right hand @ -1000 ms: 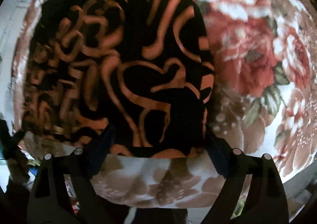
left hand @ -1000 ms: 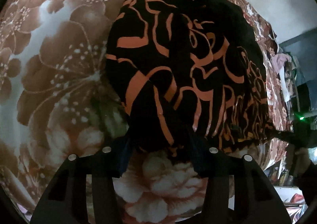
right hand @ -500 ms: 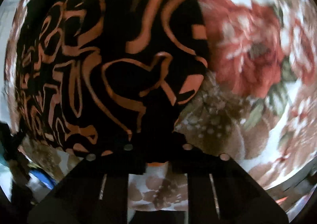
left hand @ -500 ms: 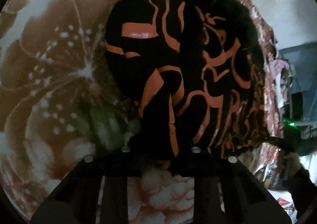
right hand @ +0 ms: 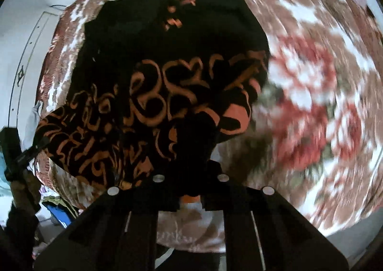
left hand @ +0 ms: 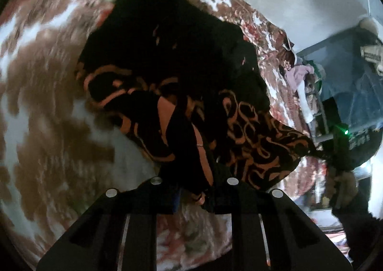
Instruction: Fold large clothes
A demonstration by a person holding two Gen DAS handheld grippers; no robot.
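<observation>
Two tools pinch the black, orange-scrawled garment (left hand: 251, 127), seemingly lifted off the blanket (left hand: 47, 127).

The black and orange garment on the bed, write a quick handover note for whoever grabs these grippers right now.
Left hand-held gripper: shut on the near edge of the black and orange garment.
Right hand-held gripper: shut on the same edge, further along.
Garment: near edge raised between the two grippers, far part lying on the floral blanket.
Done: both corners gripped and off the blanket.
Left: probably carry the edge over the far part, lay it flat, release, then finish the folds.
</observation>
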